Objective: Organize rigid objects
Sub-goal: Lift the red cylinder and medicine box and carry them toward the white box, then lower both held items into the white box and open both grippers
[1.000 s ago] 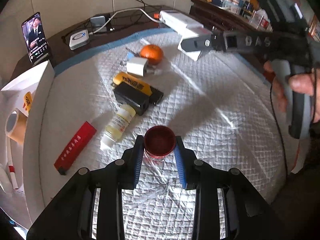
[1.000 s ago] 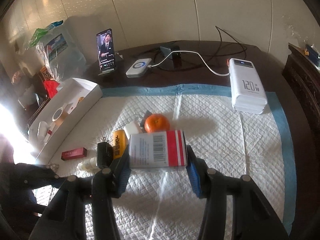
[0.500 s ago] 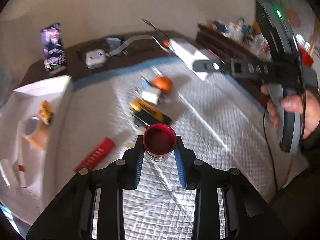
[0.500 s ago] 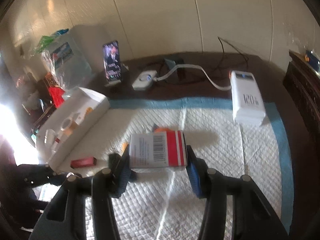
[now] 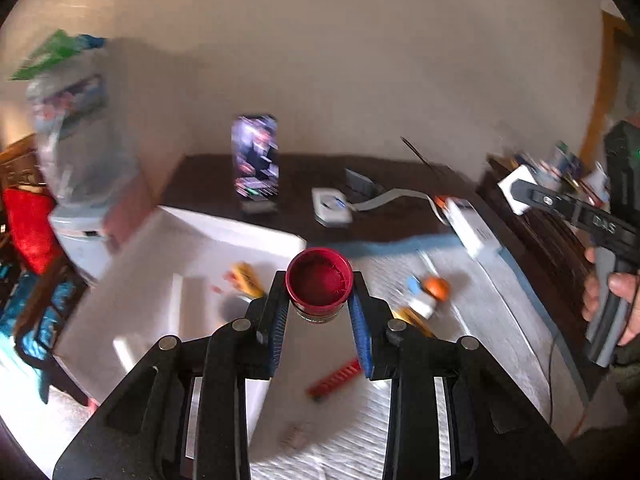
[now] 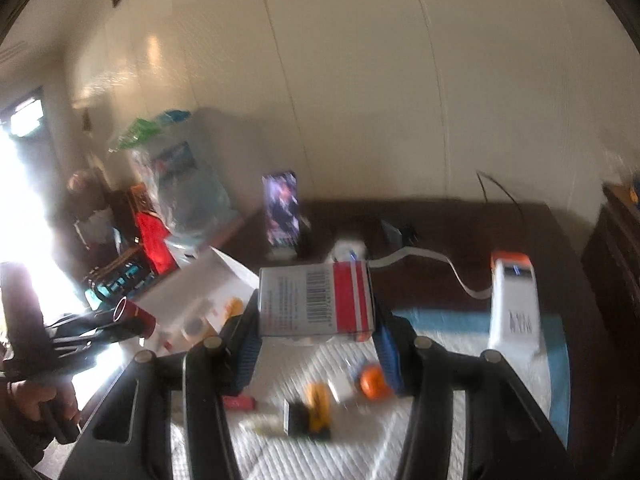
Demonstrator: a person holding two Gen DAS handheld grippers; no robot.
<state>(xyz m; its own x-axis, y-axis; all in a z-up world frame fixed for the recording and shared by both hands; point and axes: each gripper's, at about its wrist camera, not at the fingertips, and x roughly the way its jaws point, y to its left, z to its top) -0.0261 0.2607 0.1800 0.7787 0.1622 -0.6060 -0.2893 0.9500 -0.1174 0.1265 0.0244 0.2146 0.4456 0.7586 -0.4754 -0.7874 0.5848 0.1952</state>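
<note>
My left gripper (image 5: 319, 312) is shut on a small jar with a red lid (image 5: 319, 283) and holds it in the air by the near right corner of the white box (image 5: 224, 232). It shows from the side in the right wrist view (image 6: 134, 318). My right gripper (image 6: 316, 332) is shut on a grey and red carton (image 6: 316, 300), held high above the quilted mat (image 6: 360, 440). An orange (image 6: 374, 382), a yellow and black item (image 6: 316, 404) and a red stick (image 5: 334, 376) lie on the mat.
A phone (image 5: 255, 160) stands on the dark table behind the box. A white power bank (image 6: 514, 304), a white puck (image 5: 330, 208) and a cable lie at the back. A plastic bag (image 5: 76, 140) stands at the far left.
Both grippers have risen and swung left towards the white box, each still holding its object. The views are blurred by the motion.
</note>
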